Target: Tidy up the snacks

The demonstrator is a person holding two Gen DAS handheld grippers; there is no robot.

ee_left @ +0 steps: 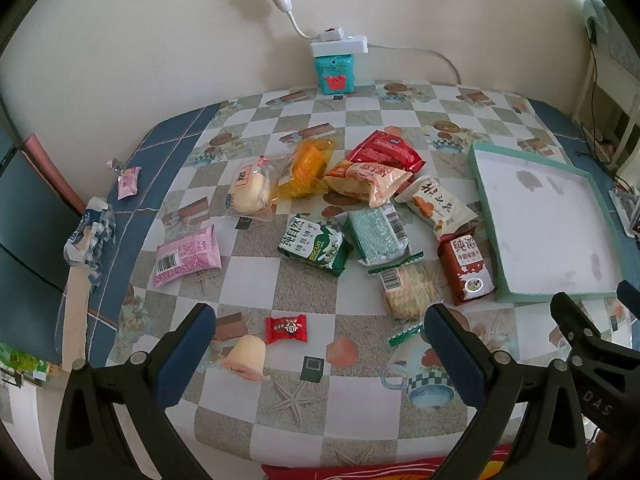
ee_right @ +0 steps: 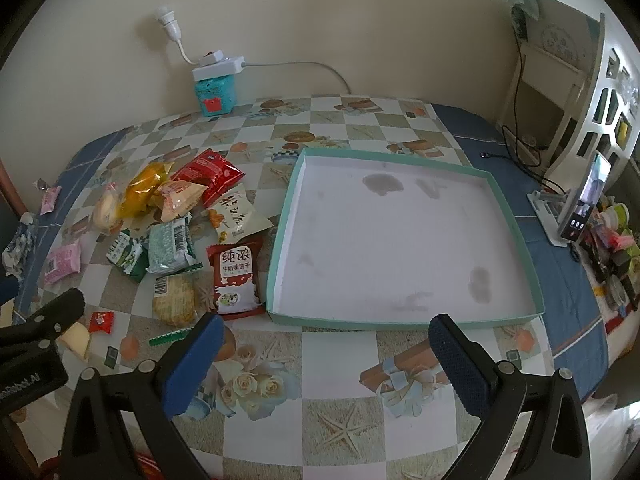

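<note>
left gripper (ee_left: 320, 344): jaws wide apart, nothing held
right gripper (ee_right: 326, 348): jaws wide apart, nothing held
snack pile (ee_right: 176, 216): on tabletop (ee_right: 320, 380), just left of tray (ee_right: 282, 240)
tray: holds no snacks

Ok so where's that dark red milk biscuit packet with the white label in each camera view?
Left wrist view: the dark red milk biscuit packet lies right of centre, against the near left corner of the teal tray.
Right wrist view: the packet lies left of centre, touching the tray's left wall.
Shared landmark: the teal box under the white power strip at the wall.
</note>
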